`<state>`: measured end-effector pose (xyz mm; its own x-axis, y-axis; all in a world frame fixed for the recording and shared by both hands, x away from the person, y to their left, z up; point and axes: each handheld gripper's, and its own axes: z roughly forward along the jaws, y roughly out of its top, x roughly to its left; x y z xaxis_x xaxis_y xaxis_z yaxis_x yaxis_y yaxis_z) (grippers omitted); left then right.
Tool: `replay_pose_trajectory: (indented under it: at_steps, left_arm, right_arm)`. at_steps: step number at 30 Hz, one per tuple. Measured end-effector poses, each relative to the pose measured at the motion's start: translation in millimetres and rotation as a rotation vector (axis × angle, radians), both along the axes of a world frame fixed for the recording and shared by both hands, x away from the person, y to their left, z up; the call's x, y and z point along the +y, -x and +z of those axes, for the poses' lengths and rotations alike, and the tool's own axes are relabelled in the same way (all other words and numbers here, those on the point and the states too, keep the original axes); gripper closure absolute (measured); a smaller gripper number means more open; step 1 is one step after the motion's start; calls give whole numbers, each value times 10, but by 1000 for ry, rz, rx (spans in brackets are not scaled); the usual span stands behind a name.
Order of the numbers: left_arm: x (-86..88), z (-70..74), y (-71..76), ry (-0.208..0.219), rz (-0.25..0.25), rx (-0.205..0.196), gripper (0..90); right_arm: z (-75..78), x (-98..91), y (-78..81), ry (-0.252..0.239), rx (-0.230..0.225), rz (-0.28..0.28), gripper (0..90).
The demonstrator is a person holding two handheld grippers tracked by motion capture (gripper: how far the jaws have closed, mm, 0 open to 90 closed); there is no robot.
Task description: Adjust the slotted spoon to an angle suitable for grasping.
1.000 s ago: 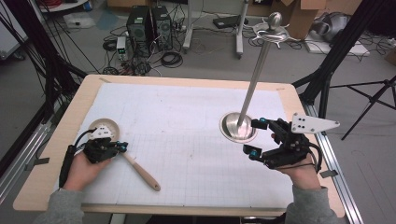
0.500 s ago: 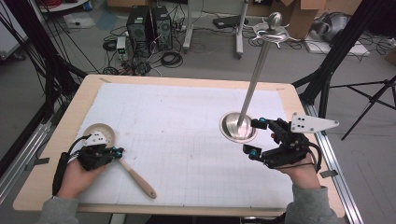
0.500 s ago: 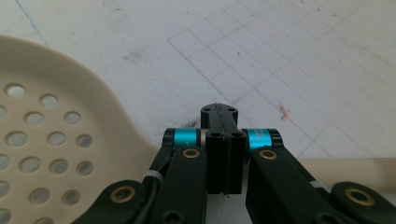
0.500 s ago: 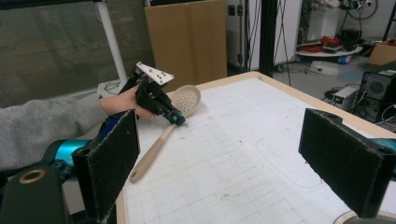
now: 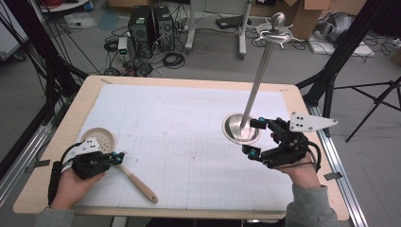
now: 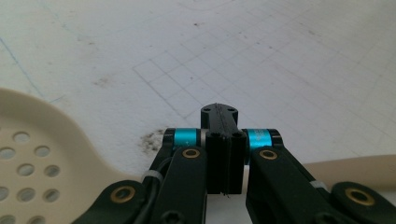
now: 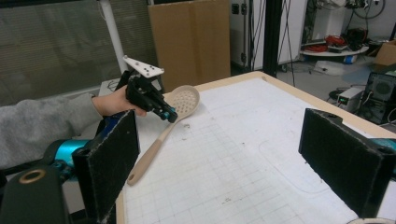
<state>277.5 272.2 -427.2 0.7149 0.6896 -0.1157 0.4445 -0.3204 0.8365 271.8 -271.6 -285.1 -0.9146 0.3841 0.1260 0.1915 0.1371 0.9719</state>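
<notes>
Leftward goes the left gripper (image 5: 115, 158), now pinching the neck of the beige perforated wooden-handled spoon (image 5: 124, 168). Right gripper (image 5: 255, 138), jaws spread, flanks the steel hanging stand's base (image 5: 234, 133). Lifting and hanging remain.

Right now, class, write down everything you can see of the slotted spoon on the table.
The slotted spoon is pale beige and looks like wood or plastic. It has a round, shallow bowl pierced with small holes and a long, plain handle that widens slightly at its end. It lies flat on the white gridded mat near the table's front left corner, bowl away from the person, handle slanting toward the front edge. The left gripper sits over its neck with its fingers shut.
</notes>
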Motion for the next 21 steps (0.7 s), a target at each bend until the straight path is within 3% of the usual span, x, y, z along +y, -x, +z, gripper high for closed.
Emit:
replay_pose_trajectory:
  at_steps: [4,8,9,15,21]
  left_arm:
    - [-37,22,107,-9,-25,-15,896]
    - [-131,53,248,-20,-103,-26,896]
    - [-131,53,248,-20,-103,-26,896]
    - [-135,37,344,-9,-173,-6,896]
    - [-163,5,376,-24,-208,11,896]
  right_arm:
    - [3,-18,-10,-11,-4,-2,111]
    - [17,-29,-8,-22,-12,1,111]
    - [17,-29,-8,-22,-12,1,111]
    - [21,-23,-10,-23,-12,2,111]
    - [10,9,-22,-12,2,5,111]
